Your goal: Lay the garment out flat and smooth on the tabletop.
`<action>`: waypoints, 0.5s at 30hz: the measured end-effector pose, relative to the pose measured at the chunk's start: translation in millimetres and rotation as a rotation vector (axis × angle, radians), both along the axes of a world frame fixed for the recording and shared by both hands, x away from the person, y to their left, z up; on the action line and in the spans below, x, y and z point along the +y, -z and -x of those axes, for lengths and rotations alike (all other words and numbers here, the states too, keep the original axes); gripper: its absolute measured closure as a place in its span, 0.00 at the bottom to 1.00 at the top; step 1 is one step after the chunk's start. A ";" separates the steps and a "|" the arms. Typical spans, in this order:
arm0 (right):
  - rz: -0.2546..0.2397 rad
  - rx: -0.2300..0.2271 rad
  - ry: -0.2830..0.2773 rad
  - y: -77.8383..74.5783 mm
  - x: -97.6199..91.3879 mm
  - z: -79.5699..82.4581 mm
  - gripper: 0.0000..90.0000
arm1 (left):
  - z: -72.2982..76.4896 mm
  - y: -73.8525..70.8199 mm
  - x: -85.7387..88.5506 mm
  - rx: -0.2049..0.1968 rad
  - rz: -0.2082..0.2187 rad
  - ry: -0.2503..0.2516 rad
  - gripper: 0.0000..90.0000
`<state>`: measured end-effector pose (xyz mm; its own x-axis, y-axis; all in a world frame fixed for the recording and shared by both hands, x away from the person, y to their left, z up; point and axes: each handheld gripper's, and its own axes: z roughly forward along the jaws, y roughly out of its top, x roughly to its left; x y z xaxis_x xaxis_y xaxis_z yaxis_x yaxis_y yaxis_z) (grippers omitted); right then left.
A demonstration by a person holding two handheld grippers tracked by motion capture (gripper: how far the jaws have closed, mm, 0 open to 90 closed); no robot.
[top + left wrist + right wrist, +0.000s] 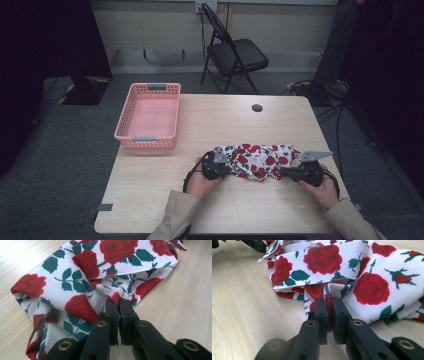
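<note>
Near the table's front edge, the left gripper (226, 167) and right gripper (285, 172) are each pinching an end of the rose-print cloth (258, 161); farther back, a pink basket (149, 138) is sitting.

Rose cloth (259, 161) lies bunched on wooden table (225, 120), near front edge. Left gripper (226, 168) at its left end, right gripper (284, 172) at its right end. Pink basket (148, 116) sits at back left corner, well apart
</note>
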<state>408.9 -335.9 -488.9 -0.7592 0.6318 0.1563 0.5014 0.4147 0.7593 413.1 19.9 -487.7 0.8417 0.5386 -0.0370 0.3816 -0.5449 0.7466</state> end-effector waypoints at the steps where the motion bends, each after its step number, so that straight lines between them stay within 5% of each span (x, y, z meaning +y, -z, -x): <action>1: 0.001 0.004 -0.002 -0.6 -0.3 1.0 0.94 | 0.9 -0.4 0.0 0.011 0.006 0.004 0.98; 9: 0.001 0.029 -0.018 -3.1 -0.8 9.1 0.94 | 10.2 -5.8 3.2 0.032 0.012 0.045 0.99; 15: -0.012 0.006 -0.018 -9.5 -1.3 12.3 0.95 | 12.4 -12.8 5.6 0.023 0.028 0.058 0.99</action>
<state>396.6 -337.2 -479.4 -0.7698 0.6158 0.1679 0.4980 0.4150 0.7614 400.8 25.4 -474.9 0.8702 0.4875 -0.0710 0.3671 -0.5456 0.7534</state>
